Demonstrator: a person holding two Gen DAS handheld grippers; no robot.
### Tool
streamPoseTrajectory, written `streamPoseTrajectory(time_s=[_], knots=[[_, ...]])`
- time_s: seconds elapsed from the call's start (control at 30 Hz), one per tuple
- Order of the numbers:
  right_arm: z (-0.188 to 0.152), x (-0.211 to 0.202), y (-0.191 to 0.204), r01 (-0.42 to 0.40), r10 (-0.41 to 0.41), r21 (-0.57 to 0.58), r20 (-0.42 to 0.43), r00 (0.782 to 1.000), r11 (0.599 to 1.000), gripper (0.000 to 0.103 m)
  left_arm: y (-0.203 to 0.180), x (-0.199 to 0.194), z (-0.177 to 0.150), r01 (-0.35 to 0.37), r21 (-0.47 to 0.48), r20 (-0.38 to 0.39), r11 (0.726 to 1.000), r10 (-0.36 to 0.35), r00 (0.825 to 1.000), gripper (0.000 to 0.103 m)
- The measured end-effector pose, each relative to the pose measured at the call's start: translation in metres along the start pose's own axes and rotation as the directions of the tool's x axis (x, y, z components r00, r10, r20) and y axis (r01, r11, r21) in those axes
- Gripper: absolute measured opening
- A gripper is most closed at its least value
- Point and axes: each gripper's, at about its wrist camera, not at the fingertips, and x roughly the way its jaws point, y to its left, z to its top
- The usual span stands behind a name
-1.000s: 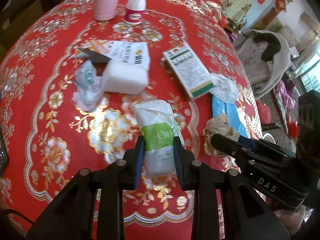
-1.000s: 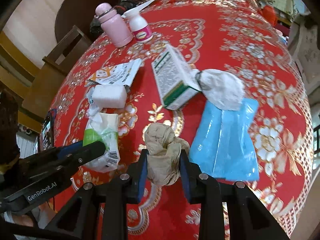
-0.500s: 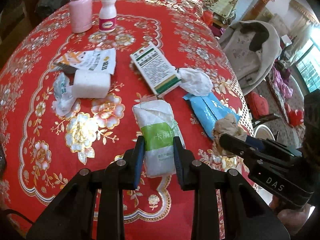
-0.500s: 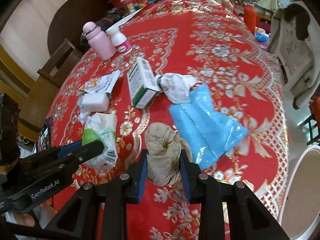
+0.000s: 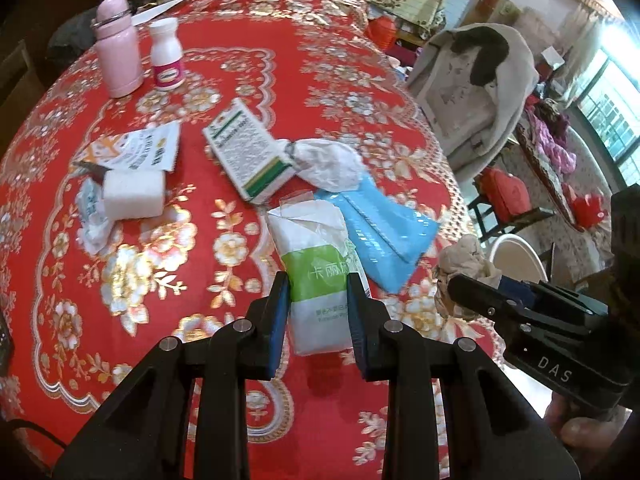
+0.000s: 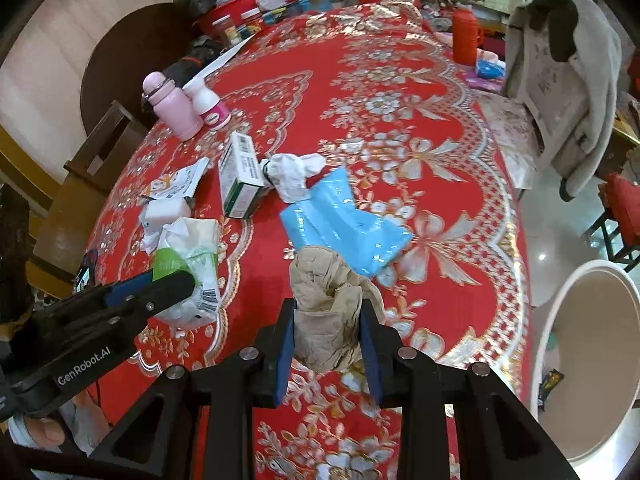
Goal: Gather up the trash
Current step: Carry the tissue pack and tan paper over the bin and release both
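1. The left gripper (image 5: 317, 312) has its jaws nearly closed on a white-and-green tissue pack (image 5: 316, 280), pinched across its lower half and standing out ahead of the pads.
2. The right gripper (image 6: 328, 334) is likewise nearly closed on a crumpled beige paper wad (image 6: 326, 312), which bulges above its jaws.
3. Both look light and soft. The pack's film seems slippery, so a mid-body pinch suits it; the wad crushes easily and needs only a gentle squeeze.
4. Ahead of both jaws lies a red floral tablecloth (image 5: 224, 80) with a blue wrapper (image 5: 380, 236), a medicine box (image 5: 248, 152) and more litter.
5. Right of the right jaws, below the table edge, stands a white bin (image 6: 588, 364), probably the drop point.
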Motion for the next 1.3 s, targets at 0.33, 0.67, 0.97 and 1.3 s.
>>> streamPoseTrajectory(time_s=[0.33, 0.67, 0.97, 1.3], knots=[[-0.014, -0.026, -0.039, 0.038, -0.040, 0.079, 0.029, 0.999, 0.996, 0.029, -0.050, 0.007, 0.002, 0.053, 0.089, -0.013, 0.995, -0.052, 0.999, 0.026], [-0.028, -0.050, -0.075, 0.070, -0.079, 0.158, 0.053, 0.995, 0.985, 0.029, -0.095, 0.013, 0.000, 0.100, 0.168, -0.030, 0.981, -0.096, 0.995, 0.026], [-0.041, -0.067, -0.101, 0.105, -0.121, 0.211, 0.062, 0.991, 0.972, 0.029, -0.128, 0.022, -0.002, 0.140, 0.219, -0.054, 0.966, -0.132, 0.990, 0.026], [-0.059, -0.084, -0.142, 0.151, -0.175, 0.292, 0.055, 0.983, 0.945, 0.029, -0.173, 0.041, -0.006, 0.195, 0.275, -0.104, 0.941, -0.173, 0.979, 0.026]])
